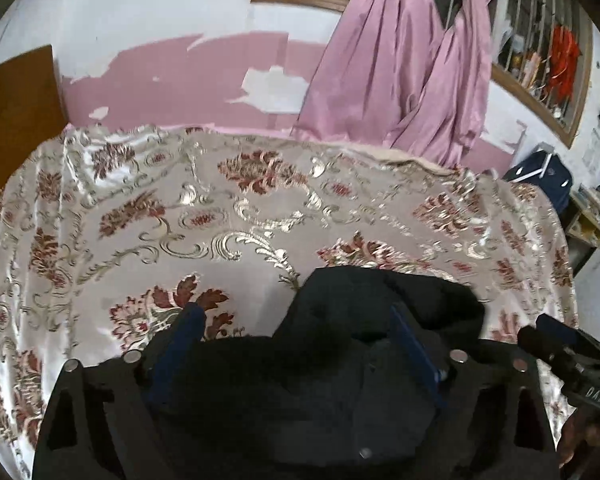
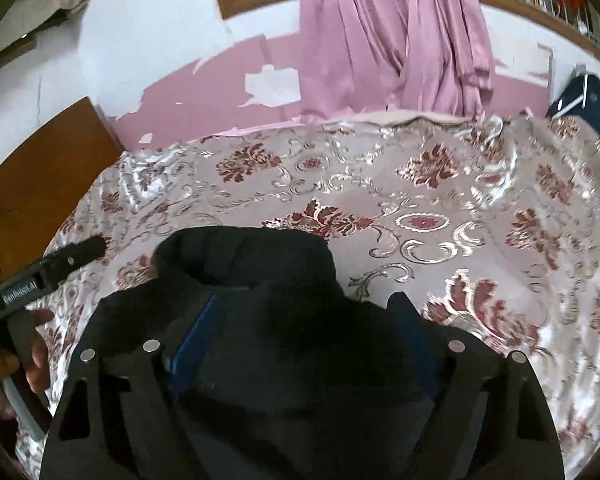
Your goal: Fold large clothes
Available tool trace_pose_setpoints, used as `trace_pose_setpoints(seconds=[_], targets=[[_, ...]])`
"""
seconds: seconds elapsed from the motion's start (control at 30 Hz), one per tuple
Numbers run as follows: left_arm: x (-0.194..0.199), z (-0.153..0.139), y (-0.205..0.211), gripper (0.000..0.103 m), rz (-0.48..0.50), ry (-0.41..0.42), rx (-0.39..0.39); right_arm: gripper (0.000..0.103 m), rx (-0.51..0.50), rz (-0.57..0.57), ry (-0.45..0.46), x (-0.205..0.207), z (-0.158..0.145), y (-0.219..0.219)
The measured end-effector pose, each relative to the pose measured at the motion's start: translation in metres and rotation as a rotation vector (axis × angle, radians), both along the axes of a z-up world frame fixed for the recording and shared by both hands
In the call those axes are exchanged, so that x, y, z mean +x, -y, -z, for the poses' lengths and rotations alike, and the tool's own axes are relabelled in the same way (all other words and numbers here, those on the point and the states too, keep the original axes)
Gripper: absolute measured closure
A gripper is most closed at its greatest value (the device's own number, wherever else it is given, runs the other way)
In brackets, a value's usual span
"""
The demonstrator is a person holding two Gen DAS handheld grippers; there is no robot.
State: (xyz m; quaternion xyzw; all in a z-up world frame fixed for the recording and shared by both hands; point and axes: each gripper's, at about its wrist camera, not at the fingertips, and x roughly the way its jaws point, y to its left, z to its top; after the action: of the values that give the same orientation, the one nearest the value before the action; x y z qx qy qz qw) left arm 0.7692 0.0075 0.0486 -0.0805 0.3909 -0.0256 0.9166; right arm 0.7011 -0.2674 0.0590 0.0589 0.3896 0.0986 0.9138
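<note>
A black garment (image 1: pixel 380 304) is bunched between the blue fingers of my left gripper (image 1: pixel 300 320), which is shut on it above the bed. In the right wrist view the same black garment (image 2: pixel 252 264) is bunched between the fingers of my right gripper (image 2: pixel 304 312), also shut on it. Each gripper holds the cloth lifted over the floral bedspread (image 1: pixel 220 208). The right gripper's body shows at the right edge of the left wrist view (image 1: pixel 568 360). The left gripper's body, with a hand on it, shows at the left edge of the right wrist view (image 2: pixel 32 276). The rest of the garment is hidden below the grippers.
The bed with the floral bedspread (image 2: pixel 440 208) fills both views. A pink curtain (image 1: pixel 400 60) hangs against the pink and white wall beyond it. A wooden headboard (image 2: pixel 48 172) stands at the left. A dark blue bag (image 1: pixel 540 172) sits off the bed's far right corner.
</note>
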Motion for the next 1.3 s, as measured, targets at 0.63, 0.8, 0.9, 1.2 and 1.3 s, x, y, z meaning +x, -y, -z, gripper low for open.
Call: trace_pose_setpoints(seconds=[0.63, 0.8, 0.9, 1.2, 1.3], targets=[[-0.001, 0.041, -0.026, 0.095, 0.068, -0.002, -0.09, 0.095, 0.152, 0.027, -0.021, 0.033, 0.061, 0.012], [-0.031, 0.043, -0.043, 0.096, 0.1, 0.012, -0.137, 0.098, 0.119, -0.041, 0.043, 0.0, 0.053, 0.021], [-0.049, 0.046, -0.05, 0.097, 0.13, 0.009, -0.168, 0.099, 0.092, -0.065, 0.07, -0.021, 0.052, 0.028], [-0.068, 0.087, -0.05, 0.097, 0.163, -0.061, -0.145, 0.099, 0.004, -0.109, 0.078, -0.057, 0.076, 0.028], [-0.072, 0.105, -0.047, 0.097, 0.153, -0.076, -0.147, 0.099, -0.002, -0.104, 0.049, -0.057, 0.092, 0.027]])
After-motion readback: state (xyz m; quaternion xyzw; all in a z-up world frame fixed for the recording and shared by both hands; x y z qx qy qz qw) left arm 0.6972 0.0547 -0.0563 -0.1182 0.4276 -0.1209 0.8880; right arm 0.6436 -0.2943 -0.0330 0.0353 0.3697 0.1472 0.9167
